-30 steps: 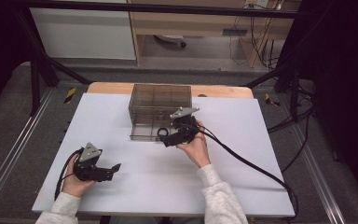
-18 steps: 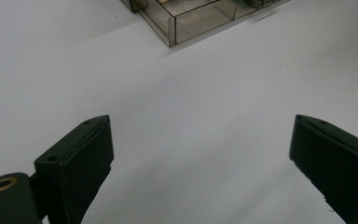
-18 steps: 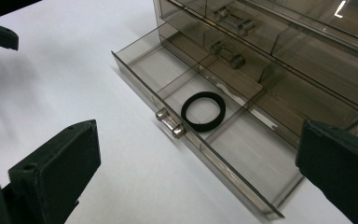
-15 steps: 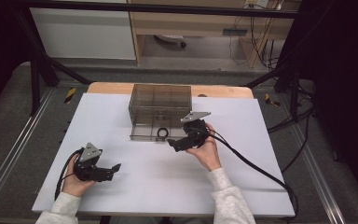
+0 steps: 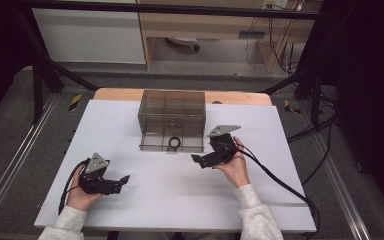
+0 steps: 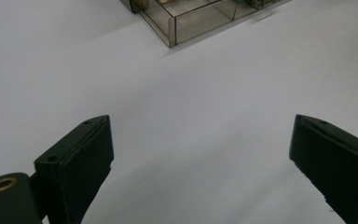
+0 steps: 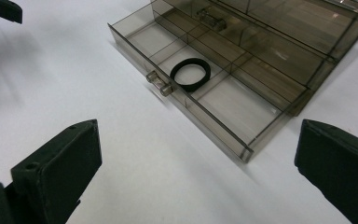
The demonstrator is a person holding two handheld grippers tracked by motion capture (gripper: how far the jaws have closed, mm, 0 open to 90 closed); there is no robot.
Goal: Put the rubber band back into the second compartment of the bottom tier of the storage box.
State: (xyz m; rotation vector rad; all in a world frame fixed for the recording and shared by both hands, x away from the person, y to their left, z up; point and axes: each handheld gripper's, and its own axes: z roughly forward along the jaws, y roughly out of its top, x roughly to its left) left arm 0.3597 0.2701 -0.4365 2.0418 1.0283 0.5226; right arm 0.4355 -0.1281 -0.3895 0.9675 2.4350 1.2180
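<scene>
Seen from the high view, the smoke-tinted clear plastic drawer box is sitting toward the far middle of the white tabletop, with its shallow drawer standing pulled out toward the person and a small black ring lying in it. The right gripper view is giving what the high view cannot: the black ring is resting in the drawer's middle front compartment, just behind the two clear knobs on the drawer front, and the compartments on either side of it are bare. The right hand-held gripper is hovering near the drawer's right front corner, its jaws spread wide and grasping nothing. The left hand-held gripper is hanging low over the near left part of the tabletop, well apart from the box, jaws likewise released and empty; its own view is catching just a corner of the box at the top edge. Beyond the tabletop, a wooden edge is showing, then grey floor, black frame bars, a pale cabinet and loose cables.
</scene>
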